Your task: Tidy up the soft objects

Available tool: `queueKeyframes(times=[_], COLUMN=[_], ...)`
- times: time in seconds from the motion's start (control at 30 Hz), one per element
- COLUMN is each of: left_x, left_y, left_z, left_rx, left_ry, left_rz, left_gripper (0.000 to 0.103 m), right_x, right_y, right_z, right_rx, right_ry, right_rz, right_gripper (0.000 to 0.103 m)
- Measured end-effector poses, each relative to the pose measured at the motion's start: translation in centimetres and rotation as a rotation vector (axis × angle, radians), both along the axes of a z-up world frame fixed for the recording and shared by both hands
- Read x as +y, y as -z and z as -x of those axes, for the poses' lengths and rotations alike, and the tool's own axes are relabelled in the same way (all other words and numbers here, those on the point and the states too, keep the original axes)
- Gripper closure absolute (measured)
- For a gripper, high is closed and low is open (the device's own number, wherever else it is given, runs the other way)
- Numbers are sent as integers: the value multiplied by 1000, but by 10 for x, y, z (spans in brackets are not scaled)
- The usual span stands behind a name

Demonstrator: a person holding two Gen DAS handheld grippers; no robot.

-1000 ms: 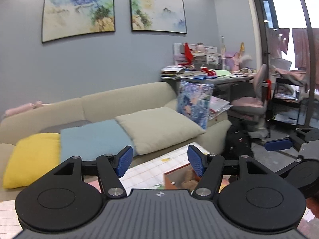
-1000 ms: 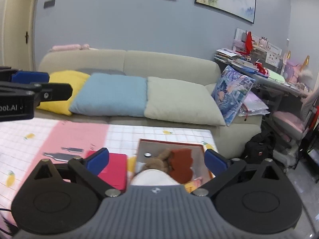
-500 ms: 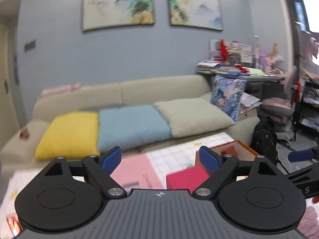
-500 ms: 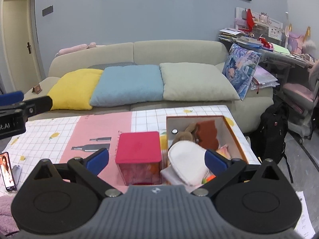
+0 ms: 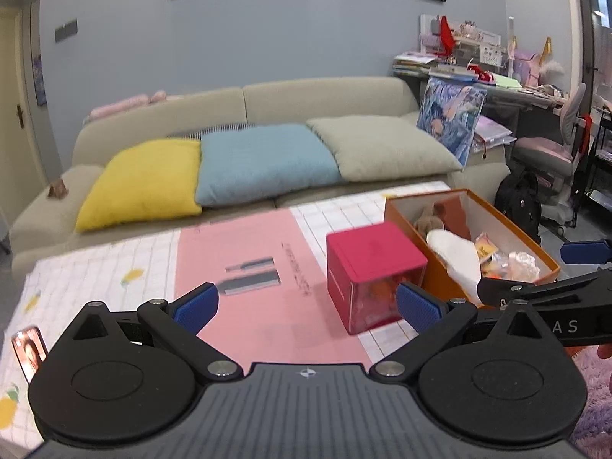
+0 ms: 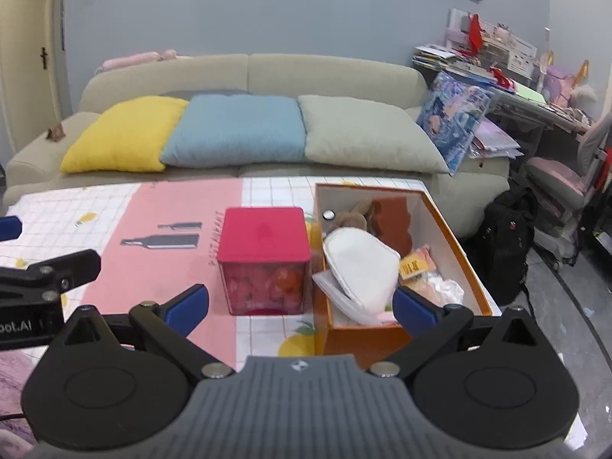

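An orange box (image 6: 455, 244) stands on the table at the right and holds a white soft pad (image 6: 363, 264), a brown plush toy (image 6: 350, 218) and small packets. It also shows in the left wrist view (image 5: 432, 267). A pink-lidded clear cube (image 6: 264, 256) stands just left of it, also in the left wrist view (image 5: 373, 275). My left gripper (image 5: 306, 306) is open and empty above the pink mat. My right gripper (image 6: 300, 306) is open and empty, short of the cube and box.
A checked and pink table mat (image 6: 160, 225) covers the table. A phone (image 5: 28, 352) lies at its left edge. A sofa behind holds yellow (image 6: 122, 134), blue (image 6: 237, 130) and grey (image 6: 363, 134) cushions. A black backpack (image 6: 505, 244) and chair stand at the right.
Both grippers have pulled back and tilted down, so the table, cube and box now show more fully. The left view has swung left. Both stay open and empty.
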State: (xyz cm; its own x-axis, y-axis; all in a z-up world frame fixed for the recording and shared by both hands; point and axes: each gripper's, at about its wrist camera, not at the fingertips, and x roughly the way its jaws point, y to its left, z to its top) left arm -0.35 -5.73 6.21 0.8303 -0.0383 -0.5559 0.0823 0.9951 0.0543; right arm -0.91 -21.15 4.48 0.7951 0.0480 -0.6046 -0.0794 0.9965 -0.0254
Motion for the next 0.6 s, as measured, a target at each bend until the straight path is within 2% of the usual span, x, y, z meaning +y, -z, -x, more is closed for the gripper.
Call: queueKeyframes(times=[0.13, 0.3, 0.6], left_x=[3, 1, 5], left_y=[10, 22, 23], left_z=[-2, -1, -2], left_rx=[66, 127, 146], left_ry=[0, -16, -39], left_rz=[25, 7, 10], left_gripper=[0, 0, 0], right_x=[-2, 1, -2], right_y=[8, 15, 20], right_z=[-4, -9, -11], right_rx=[41, 81, 101], right_ry=[12, 25, 39], right_rz=[-15, 4, -15], right_gripper=[3, 3, 3])
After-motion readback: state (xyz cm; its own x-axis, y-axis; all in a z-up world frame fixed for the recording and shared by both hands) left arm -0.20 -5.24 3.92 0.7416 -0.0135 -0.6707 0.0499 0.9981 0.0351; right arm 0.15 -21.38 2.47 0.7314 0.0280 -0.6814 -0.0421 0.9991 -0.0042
